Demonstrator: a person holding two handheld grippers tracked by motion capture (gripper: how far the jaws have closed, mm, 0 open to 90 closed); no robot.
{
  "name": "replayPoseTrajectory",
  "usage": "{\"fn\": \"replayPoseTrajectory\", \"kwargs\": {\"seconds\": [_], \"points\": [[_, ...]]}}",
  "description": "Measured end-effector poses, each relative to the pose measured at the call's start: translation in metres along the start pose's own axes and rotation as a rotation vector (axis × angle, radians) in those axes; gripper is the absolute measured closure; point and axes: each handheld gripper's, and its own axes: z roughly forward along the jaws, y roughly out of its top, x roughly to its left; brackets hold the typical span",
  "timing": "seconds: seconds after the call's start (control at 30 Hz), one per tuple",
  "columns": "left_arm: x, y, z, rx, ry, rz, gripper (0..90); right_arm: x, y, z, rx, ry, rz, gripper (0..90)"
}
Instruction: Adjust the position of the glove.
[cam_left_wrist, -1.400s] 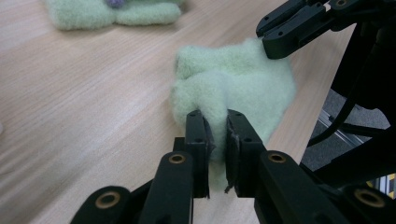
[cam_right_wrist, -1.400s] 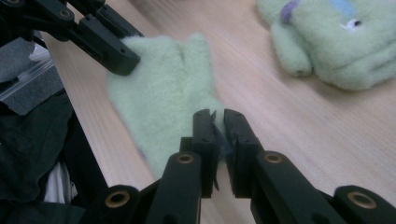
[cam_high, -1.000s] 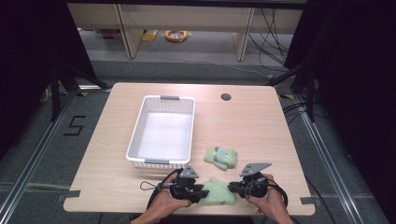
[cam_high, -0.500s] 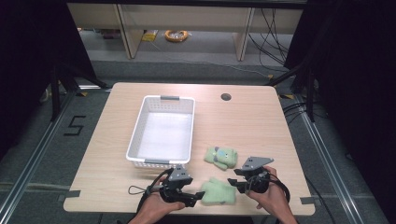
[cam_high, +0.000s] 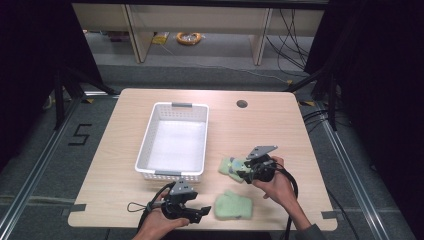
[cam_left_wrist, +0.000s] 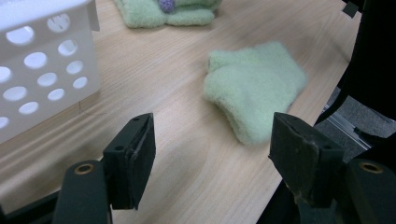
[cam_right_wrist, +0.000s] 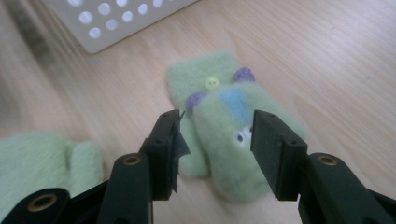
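Fleecy green mittens lie on the wood tabletop (cam_high: 300, 125) beside the perforated white basket (cam_high: 150, 145). Your right tongs (cam_right_wrist: 217, 135) gape over the face mitten (cam_right_wrist: 233, 140); the soft pile may slip or bunch. Left tongs (cam_left_wrist: 212, 154), wide and empty, face the plain mitten (cam_left_wrist: 254, 88) near the edge.

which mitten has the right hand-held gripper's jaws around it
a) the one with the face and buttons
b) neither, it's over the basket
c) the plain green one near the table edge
a: in the right gripper view the open right hand-held gripper straddles the face mitten; the plain mitten lies apart, and the basket is empty.
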Motion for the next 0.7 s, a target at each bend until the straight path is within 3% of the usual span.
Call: {"fn": "replayPoseTrajectory", "kwargs": {"seconds": [0.1, 0.2, 0.27, 0.47, 0.6, 0.63, 0.67, 0.7], "points": [[0.000, -0.001, 0.000, 0.004, -0.001, 0.008, 31.1, -0.002, 0.010, 0.018, 0.036, 0.010, -0.017, 54.1], [0.000, -0.001, 0.000, 0.003, 0.000, 0.008, 31.2, -0.001, 0.013, 0.024, 0.059, 0.015, -0.005, 54.1], [0.000, 0.000, 0.000, 0.002, -0.002, 0.010, 31.2, -0.002, 0.014, 0.031, 0.087, 0.012, -0.024, 55.0], [0.001, -0.001, 0.000, 0.007, -0.004, 0.009, 31.2, -0.005, 0.012, 0.038, 0.090, 0.008, -0.018, 57.7], [0.000, -0.002, 0.002, 0.007, -0.005, 0.004, 31.2, -0.006, 0.009, 0.040, 0.095, 0.019, -0.011, 74.3], [0.001, -0.002, 0.002, 0.015, 0.000, 0.022, 31.2, -0.007, 0.009, 0.040, 0.095, 0.010, -0.019, 78.0], [0.001, -0.002, 0.002, 0.015, 0.000, 0.022, 31.3, -0.007, 0.009, 0.040, 0.095, 0.010, -0.019, 78.0], [0.001, -0.002, 0.002, 0.016, -0.004, 0.016, 31.3, -0.010, 0.007, 0.041, 0.071, 0.013, -0.028, 81.3]]}}
